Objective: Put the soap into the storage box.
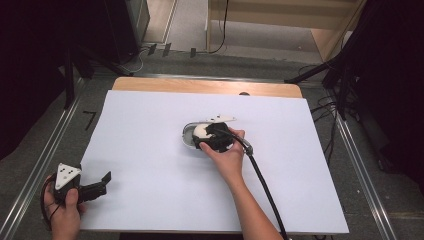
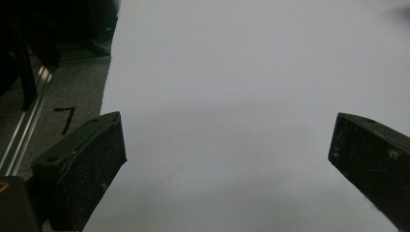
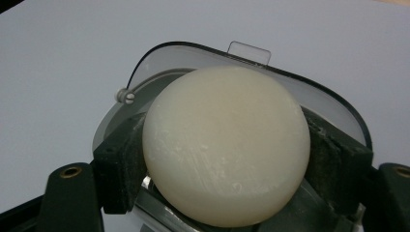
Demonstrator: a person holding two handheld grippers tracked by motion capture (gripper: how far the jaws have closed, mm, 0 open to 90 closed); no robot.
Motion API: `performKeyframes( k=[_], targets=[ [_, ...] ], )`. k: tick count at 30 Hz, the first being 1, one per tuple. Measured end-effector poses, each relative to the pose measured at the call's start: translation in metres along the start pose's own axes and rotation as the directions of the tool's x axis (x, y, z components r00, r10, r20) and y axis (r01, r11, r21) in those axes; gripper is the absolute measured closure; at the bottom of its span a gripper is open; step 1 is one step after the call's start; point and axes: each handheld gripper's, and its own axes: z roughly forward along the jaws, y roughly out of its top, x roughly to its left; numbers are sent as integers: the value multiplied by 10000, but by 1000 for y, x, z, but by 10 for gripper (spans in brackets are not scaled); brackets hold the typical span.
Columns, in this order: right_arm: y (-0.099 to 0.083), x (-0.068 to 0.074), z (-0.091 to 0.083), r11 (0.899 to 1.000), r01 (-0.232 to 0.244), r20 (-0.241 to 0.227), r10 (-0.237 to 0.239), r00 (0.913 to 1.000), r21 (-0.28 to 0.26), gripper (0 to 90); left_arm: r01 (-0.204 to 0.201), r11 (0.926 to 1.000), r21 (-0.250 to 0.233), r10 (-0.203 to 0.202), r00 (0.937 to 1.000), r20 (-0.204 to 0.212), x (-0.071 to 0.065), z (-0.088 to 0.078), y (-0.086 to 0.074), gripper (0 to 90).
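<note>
Looking along the right gripper (image 3: 226,159), its view resolves what the high view blurs: 2 jaws clamped on a round cream soap (image 3: 226,145) over a clear-lidded metal dish (image 3: 338,108) mid-table, while the left gripper (image 1: 95,187), jaws wide apart, holds nothing.

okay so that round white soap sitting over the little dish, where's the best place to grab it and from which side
Grip the soap across its widest middle, on the two rounded side edges, coming from above and from the person's side. It is a smooth domed puck, so only opposite sides give the jaws a hold. The right gripper already clamps it this way over the dish, whose raised lid blocks the far side.
</note>
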Motion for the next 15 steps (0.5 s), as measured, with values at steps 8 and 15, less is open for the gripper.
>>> performKeyframes(
  k=[8, 15],
  targets=[
    [0, -1, 1, 10000, -15, 132, 14, 9999, 26, 249, -2, 10000, 13, 2, 10000, 14, 0, 0, 0, 4],
    [-1, -2, 0, 9998, -192, 181, 192, 9997, -1, 246, -5, 10000, -21, 5, 10000, 3, 0, 0, 0, 4]
  ],
)
